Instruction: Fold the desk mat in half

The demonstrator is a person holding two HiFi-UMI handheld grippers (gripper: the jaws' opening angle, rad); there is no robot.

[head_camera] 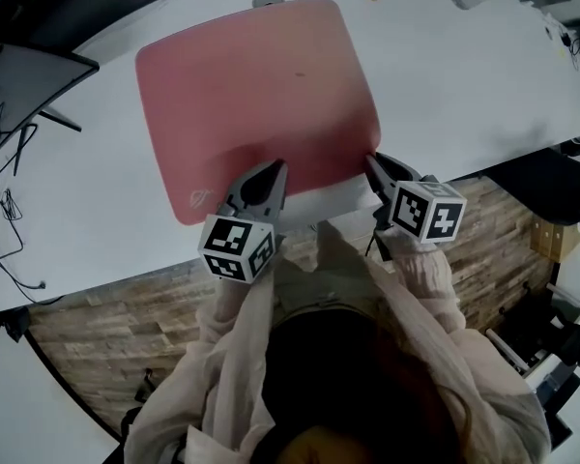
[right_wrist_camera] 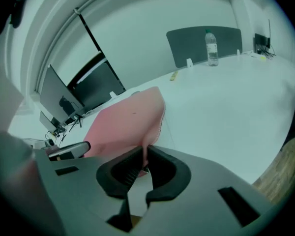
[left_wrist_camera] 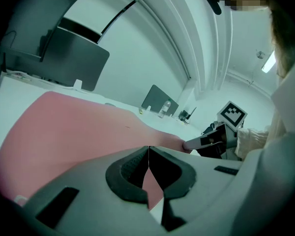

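From the head view, the pink desk mat (head_camera: 261, 95) lies spread on the white table (head_camera: 483, 85), a little askew, its near long edge toward the person. The left gripper (head_camera: 274, 174) meets that edge near its middle, and the right gripper (head_camera: 377, 167) meets it at the near right corner. This view does not show how the jaws stand.

The left gripper view settles it for that side. The left gripper (left_wrist_camera: 148, 154) has its jaws pressed together with the thin pink edge of the mat (left_wrist_camera: 78, 132) pinched between them. It also shows the right gripper (left_wrist_camera: 206, 141) holding the far corner, a dark monitor (left_wrist_camera: 73, 58) on the left, and a bottle (left_wrist_camera: 162, 109) far back on the table.

In the right gripper view the right gripper (right_wrist_camera: 145, 156) is likewise clamped on the mat (right_wrist_camera: 128, 122), whose corner curls up off the table into the jaws. The head view hardly shows this lift. The bottle (right_wrist_camera: 212, 48) stands before a grey screen, well apart from the mat, and the left gripper (right_wrist_camera: 69, 150) shows at the left edge.
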